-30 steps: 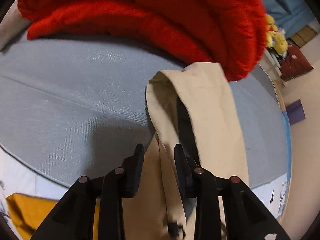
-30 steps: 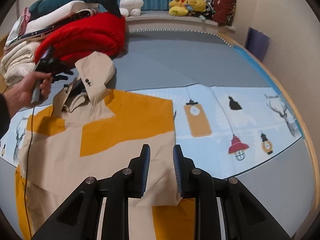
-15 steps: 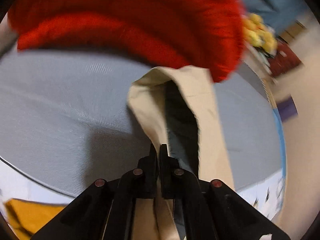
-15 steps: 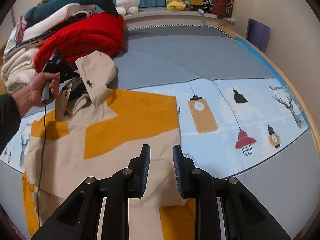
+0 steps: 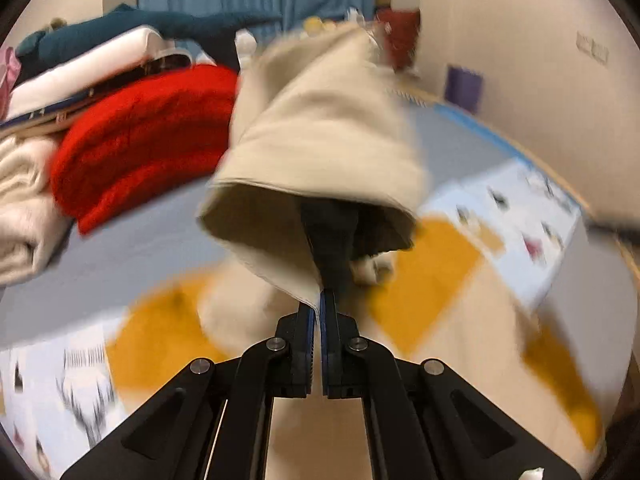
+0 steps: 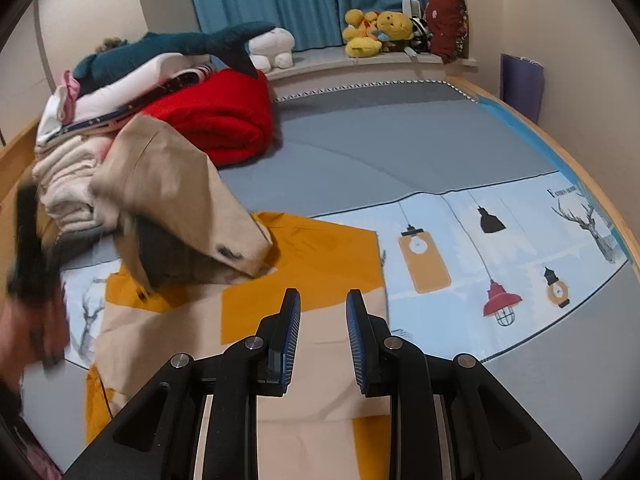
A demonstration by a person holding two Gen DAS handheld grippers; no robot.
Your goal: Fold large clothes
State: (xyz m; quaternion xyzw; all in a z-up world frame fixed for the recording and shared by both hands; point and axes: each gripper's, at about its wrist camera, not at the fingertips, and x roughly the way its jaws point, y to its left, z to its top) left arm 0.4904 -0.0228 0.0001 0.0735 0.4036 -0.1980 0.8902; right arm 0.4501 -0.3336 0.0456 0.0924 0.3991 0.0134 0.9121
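Observation:
A beige and mustard-yellow jacket point(image 6: 304, 264) lies spread on the bed. My left gripper point(image 5: 319, 300) is shut on the edge of its beige hood point(image 5: 320, 136) and holds it lifted above the jacket body point(image 5: 424, 280); this view is blurred. In the right wrist view the raised hood point(image 6: 172, 188) hangs over the jacket's upper left, with the left gripper point(image 6: 32, 248) and hand blurred at the far left. My right gripper point(image 6: 323, 312) is open and empty, just above the jacket's lower part.
A rolled red blanket point(image 6: 224, 120) and a pile of folded bedding point(image 6: 72, 160) with a plush shark point(image 6: 172, 46) sit at the bed's far left. Plush toys point(image 6: 376, 28) line the windowsill. The patterned sheet point(image 6: 500, 240) and grey bedcover point(image 6: 400, 140) stretch to the right.
My left gripper closed on the hood edge, then lifted it and swung it back over the jacket body. The right gripper stayed open above the jacket's lower part.

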